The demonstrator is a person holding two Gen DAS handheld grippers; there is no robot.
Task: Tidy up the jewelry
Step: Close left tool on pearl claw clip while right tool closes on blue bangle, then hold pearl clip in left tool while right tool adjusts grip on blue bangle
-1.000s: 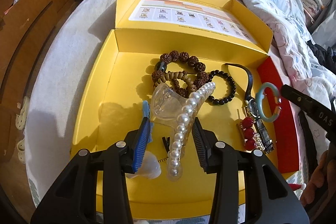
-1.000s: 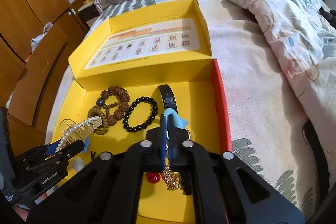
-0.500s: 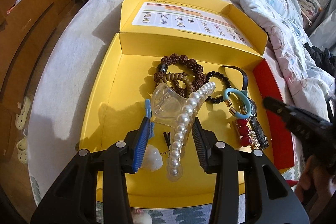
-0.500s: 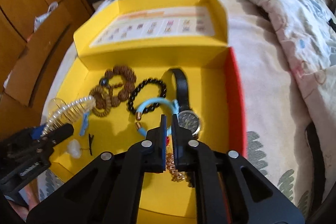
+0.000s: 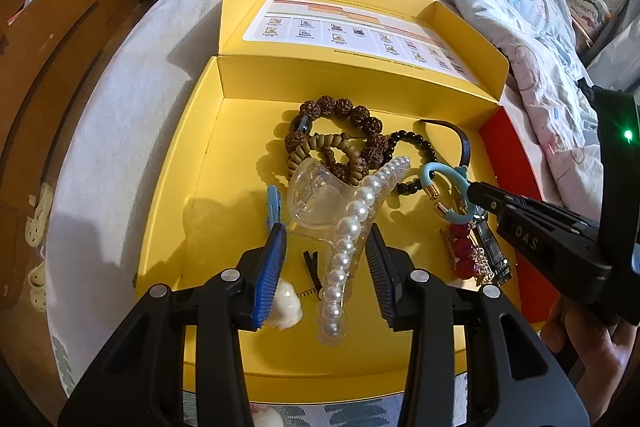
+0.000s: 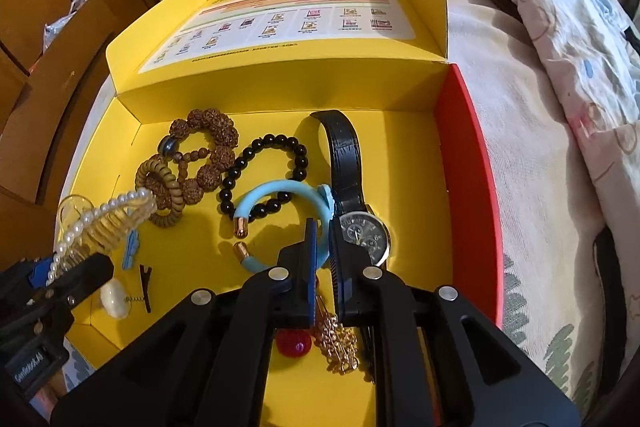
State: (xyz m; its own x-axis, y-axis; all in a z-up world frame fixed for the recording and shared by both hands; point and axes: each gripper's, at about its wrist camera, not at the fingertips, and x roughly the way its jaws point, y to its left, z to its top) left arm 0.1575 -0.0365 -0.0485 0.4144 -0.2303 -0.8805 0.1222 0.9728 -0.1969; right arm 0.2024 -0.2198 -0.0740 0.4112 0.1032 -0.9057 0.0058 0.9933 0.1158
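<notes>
An open yellow box (image 5: 172, 187) (image 6: 400, 163) lies on the bed. My left gripper (image 5: 326, 243) is shut on a clear hair claw edged with pearls (image 5: 348, 223), held above the box floor; it also shows in the right wrist view (image 6: 100, 219). My right gripper (image 6: 323, 233) is shut on a light blue open bangle (image 6: 276, 197) with gold end caps, low over the box, and the bangle also shows in the left wrist view (image 5: 442, 175). In the box lie brown bead bracelets (image 6: 200, 147), a black bead bracelet (image 6: 260, 163), a black watch (image 6: 362, 235) and red beads (image 5: 460, 247).
A white shell-like piece (image 5: 282, 309), a small black clip (image 5: 312, 263) and a blue clip (image 5: 273, 205) lie on the box floor at the left. The box's right wall (image 6: 468, 167) is red. A rumpled quilt (image 6: 560, 7) lies to the right, wooden cupboards (image 5: 40, 47) to the left.
My right gripper has carried the blue bangle leftward and down into the box, next to the black bead bracelet and the watch. My left gripper still holds the pearl hair claw.
</notes>
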